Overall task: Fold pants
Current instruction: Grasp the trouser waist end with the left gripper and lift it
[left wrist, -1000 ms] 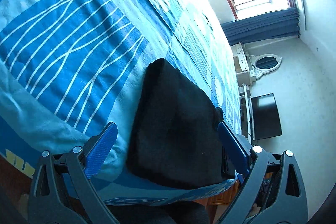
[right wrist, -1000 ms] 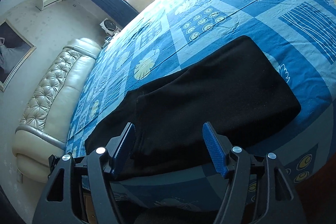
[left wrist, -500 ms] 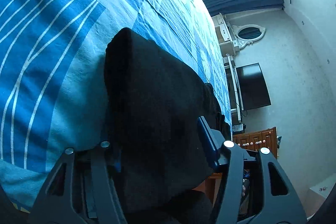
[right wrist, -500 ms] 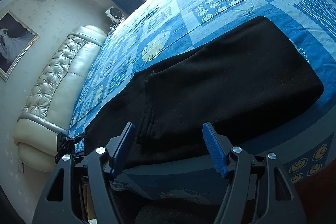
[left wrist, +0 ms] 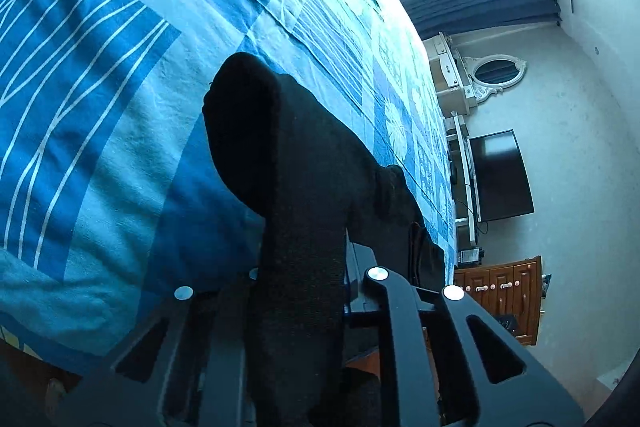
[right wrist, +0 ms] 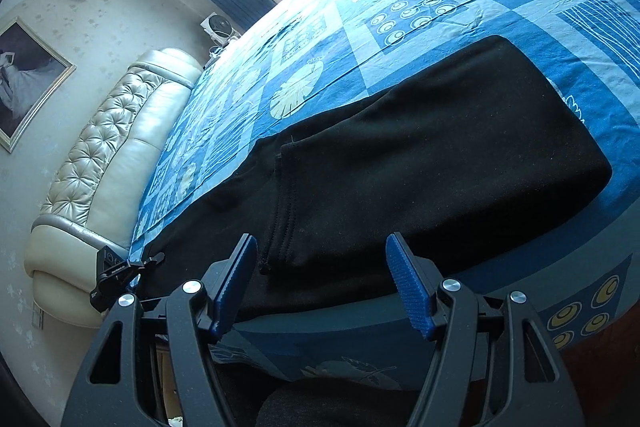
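Black pants lie folded over themselves near the front edge of the bed, which has a blue patterned cover. My right gripper is open just short of the pants' near hem edge, touching nothing. In the left wrist view my left gripper is shut on the pants at their folded end. The cloth is bunched and raised off the cover there, and it hides the pads.
A padded cream headboard is at the left in the right wrist view. A small black device sits by the bed corner. A television, a white dresser with mirror and a wooden cabinet stand beyond the bed.
My left gripper went from open around the folded end to shut on it, and the cloth has lifted. My right gripper stayed open and drew slightly nearer the hem.
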The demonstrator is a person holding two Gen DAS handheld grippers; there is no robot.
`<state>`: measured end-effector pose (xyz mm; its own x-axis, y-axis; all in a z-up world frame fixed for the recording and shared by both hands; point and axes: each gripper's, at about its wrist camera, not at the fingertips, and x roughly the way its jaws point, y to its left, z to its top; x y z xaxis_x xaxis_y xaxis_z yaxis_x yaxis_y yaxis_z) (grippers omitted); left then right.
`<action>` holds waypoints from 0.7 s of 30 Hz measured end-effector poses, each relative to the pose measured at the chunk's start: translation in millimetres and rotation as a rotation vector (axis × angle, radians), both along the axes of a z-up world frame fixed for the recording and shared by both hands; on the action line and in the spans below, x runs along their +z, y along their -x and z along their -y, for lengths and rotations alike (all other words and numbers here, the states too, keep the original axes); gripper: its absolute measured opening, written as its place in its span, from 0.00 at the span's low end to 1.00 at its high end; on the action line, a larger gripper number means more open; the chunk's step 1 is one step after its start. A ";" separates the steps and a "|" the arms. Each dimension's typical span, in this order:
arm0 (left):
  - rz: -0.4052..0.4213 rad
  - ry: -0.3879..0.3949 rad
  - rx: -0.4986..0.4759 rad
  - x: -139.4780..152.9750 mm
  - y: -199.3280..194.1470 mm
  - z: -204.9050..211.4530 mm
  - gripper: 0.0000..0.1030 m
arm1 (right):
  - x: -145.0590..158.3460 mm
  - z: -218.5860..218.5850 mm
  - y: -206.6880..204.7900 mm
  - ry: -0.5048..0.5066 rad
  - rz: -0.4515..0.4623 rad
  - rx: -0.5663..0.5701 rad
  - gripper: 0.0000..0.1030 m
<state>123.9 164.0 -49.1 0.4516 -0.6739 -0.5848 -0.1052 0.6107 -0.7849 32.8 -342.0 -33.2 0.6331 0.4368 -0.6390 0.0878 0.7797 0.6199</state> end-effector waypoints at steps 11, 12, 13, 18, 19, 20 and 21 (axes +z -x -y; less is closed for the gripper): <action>0.057 -0.177 -0.051 105.4 -8.8 85.2 0.14 | -0.1 -4.7 7.0 -0.008 -0.023 0.034 0.65; 0.070 -0.202 -0.066 115.7 -9.7 98.1 0.14 | -0.1 -5.0 7.5 -0.009 -0.024 0.036 0.65; 0.083 -0.227 -0.082 123.1 -8.4 108.1 0.14 | 0.2 -4.9 8.4 -0.011 -0.024 0.036 0.65; 0.140 -0.355 -0.156 155.7 -7.6 174.1 0.14 | 2.4 -0.7 11.2 -0.031 -0.021 0.036 0.65; 0.148 -0.378 -0.172 158.7 -8.4 188.2 0.14 | 3.1 0.5 11.8 -0.035 -0.020 0.035 0.65; 0.153 -0.396 -0.186 161.1 -9.8 202.7 0.14 | 4.0 2.1 13.1 -0.040 -0.018 0.033 0.65; 0.156 -0.411 -0.200 161.3 -11.2 215.8 0.14 | 5.0 4.1 14.0 -0.045 -0.016 0.030 0.65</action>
